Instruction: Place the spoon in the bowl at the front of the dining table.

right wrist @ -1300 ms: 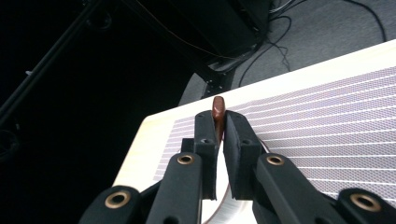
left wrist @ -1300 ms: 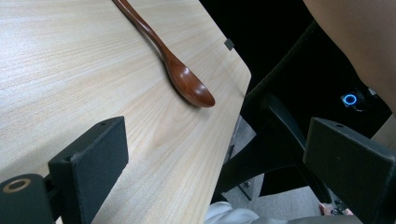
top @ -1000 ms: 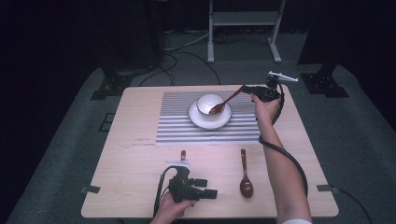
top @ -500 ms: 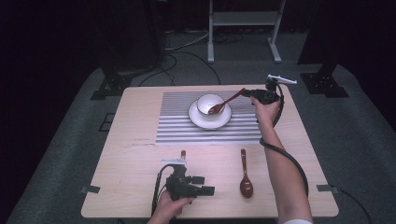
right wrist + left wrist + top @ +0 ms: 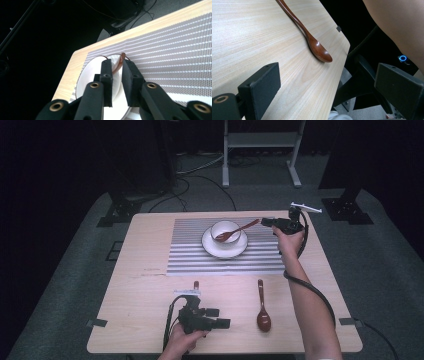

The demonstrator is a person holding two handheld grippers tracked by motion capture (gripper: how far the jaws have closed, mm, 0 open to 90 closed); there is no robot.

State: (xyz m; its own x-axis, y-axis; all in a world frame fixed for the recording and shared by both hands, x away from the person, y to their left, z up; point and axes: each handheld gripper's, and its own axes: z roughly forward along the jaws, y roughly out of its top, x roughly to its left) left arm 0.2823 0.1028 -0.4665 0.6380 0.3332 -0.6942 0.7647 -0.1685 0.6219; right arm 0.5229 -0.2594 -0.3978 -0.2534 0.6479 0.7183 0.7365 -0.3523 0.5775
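Light wood makes the table [image 5: 150,270], and on its far half lies a grey striped mat [image 5: 190,250] carrying a white saucer [image 5: 225,251] with a cup [image 5: 224,227], in which a brown spoon [image 5: 235,232] leans. The right gripper [image 5: 267,222] sits at the spoon's handle end, and its jaws have just been opening, a narrow gap showing beside the handle. Near the front edge the left gripper [image 5: 220,317] rests with jaws wide apart, holding nothing, beside a second brown spoon [image 5: 263,307].

Table [image 5: 150,320]: striped mat [image 5: 190,255], spoon [image 5: 263,312].
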